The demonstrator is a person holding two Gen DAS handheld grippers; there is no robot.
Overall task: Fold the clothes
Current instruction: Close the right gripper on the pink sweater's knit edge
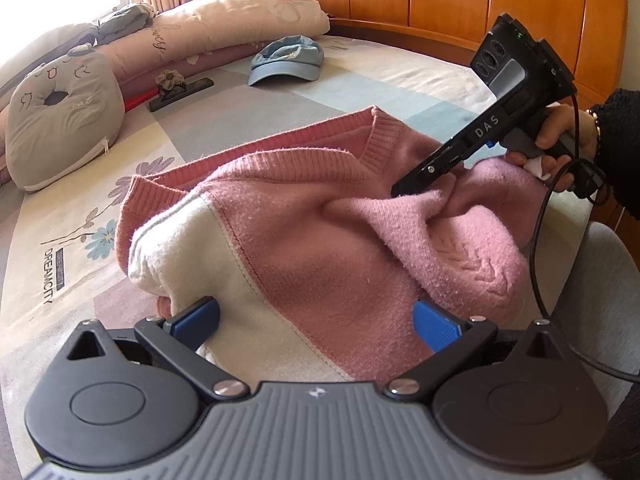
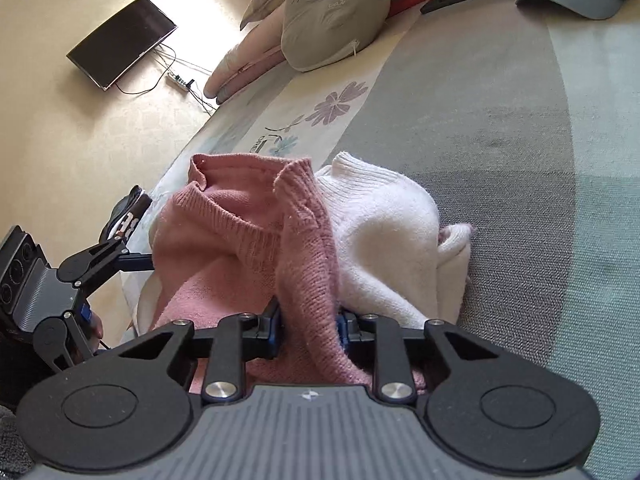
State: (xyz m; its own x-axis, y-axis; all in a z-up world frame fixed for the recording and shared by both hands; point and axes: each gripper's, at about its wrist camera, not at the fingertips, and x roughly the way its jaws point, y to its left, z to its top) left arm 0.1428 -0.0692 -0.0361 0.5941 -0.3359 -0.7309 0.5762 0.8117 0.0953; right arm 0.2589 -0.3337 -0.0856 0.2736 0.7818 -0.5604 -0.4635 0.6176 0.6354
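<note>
A pink knit sweater [image 1: 320,240] with a cream panel [image 1: 192,248] lies bunched on the bed sheet [image 1: 60,280]. My left gripper [image 1: 318,320] is open at the sweater's near edge, its blue pads wide apart over the cream and pink knit. My right gripper [image 1: 400,191] comes in from the right and its tip is sunk into a raised pink fold. In the right wrist view, the right gripper [image 2: 308,328] is shut on that fold of the sweater [image 2: 308,264], which fills the gap between the pads. One of the left gripper's fingers [image 2: 132,258] shows at the sweater's left side.
A blue cap [image 1: 286,62], a grey cushion [image 1: 60,120], a black bar with a fabric flower [image 1: 180,88] and a folded pink quilt [image 1: 240,20] lie further up the bed. The wooden headboard [image 1: 480,0] stands behind. A hand [image 1: 560,132] holds the right gripper; its cable hangs down.
</note>
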